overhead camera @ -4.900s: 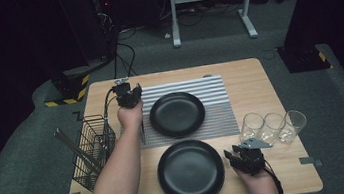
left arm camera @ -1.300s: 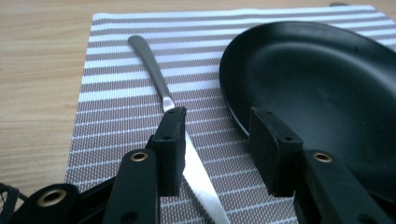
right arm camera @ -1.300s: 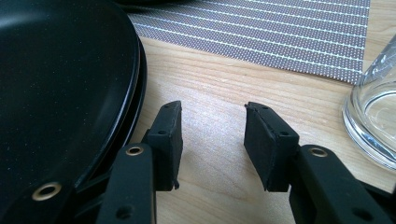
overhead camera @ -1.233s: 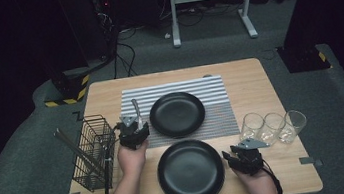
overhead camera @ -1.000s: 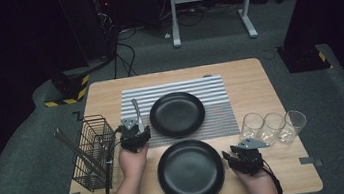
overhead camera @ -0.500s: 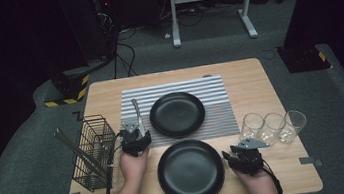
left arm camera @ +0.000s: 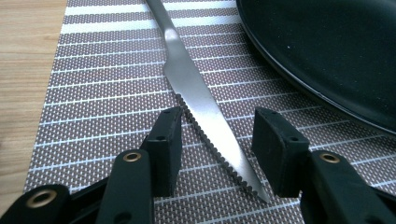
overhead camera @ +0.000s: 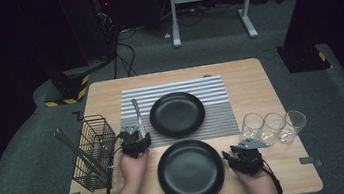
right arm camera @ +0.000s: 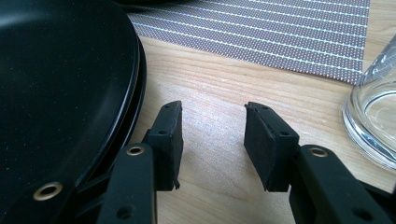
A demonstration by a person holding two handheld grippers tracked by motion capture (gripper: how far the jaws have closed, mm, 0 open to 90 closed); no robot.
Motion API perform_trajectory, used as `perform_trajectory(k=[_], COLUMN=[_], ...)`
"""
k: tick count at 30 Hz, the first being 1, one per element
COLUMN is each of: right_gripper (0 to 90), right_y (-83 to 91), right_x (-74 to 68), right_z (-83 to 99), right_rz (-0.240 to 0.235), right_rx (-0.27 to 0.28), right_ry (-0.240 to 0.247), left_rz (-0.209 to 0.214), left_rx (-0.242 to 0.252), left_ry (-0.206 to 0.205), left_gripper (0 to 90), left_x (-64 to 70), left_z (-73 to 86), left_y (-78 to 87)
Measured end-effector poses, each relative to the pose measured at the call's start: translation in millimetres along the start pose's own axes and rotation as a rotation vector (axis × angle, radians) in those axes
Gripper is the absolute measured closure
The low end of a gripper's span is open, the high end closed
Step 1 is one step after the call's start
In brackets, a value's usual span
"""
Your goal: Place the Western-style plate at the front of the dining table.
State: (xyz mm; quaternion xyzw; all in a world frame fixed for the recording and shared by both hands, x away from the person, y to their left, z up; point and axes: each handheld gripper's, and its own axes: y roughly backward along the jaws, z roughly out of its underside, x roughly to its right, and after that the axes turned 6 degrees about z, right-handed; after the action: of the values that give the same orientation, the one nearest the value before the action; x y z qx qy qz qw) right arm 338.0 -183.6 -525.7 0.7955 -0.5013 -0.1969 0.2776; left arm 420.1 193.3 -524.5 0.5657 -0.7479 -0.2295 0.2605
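Steel, serrated along one edge, the table knife (left arm camera: 205, 107) lies flat on the striped placemat (left arm camera: 107, 93), its blade running toward the left gripper (left arm camera: 217, 140) and its handle pointing away up the mat. The jaws of that gripper stand apart, one on each side of the blade near its tip, and neither pad presses on the metal; the left-hand pad sits just beside the toothed edge. In the high view the knife (overhead camera: 137, 112) rests on the left strip of the placemat (overhead camera: 223, 115), just beside the far black plate (overhead camera: 177, 114), whose rim (left arm camera: 327, 70) rises at the right in the left gripper view. The left gripper (overhead camera: 135, 141) hovers at the near end of the knife, held by a hand (overhead camera: 134, 166) that reaches in from the bottom edge. A wire cutlery basket (overhead camera: 92, 153) stands at the left edge of the wooden table (overhead camera: 258, 75), near that hand. The near black plate (overhead camera: 190, 172) lies on bare wood between the two hands. The right gripper (right arm camera: 212, 140) rests low over the tabletop with its jaws apart and nothing between them, the near plate's rim (right arm camera: 130, 84) close on one side and a clear drinking glass (right arm camera: 373, 121) on the other. Three such glasses (overhead camera: 273, 126) stand in a row beyond the right gripper (overhead camera: 243, 157).
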Motion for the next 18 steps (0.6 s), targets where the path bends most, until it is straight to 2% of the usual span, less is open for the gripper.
perform_trajectory(k=[4,11,18], right_gripper=[56.6,56.6,56.6], right_y=[-0.1,0.0,0.1], right_x=[0.2,0.2,0.2], right_z=[0.0,0.1,0.1], right_rz=[0.0,0.0,-0.001], right_rx=[0.0,0.0,0.001], right_ry=[0.0,-0.001,-0.002], left_rz=[-0.003,-0.02,-0.028], left_rx=[0.004,0.004,0.009], left_ry=[0.003,-0.016,-0.008], left_gripper=[57.1,64.9,67.6], left_x=[-0.4,0.5,-1.3], left_z=[1.4,3.4,4.9], left_y=[1.3,2.7,4.8])
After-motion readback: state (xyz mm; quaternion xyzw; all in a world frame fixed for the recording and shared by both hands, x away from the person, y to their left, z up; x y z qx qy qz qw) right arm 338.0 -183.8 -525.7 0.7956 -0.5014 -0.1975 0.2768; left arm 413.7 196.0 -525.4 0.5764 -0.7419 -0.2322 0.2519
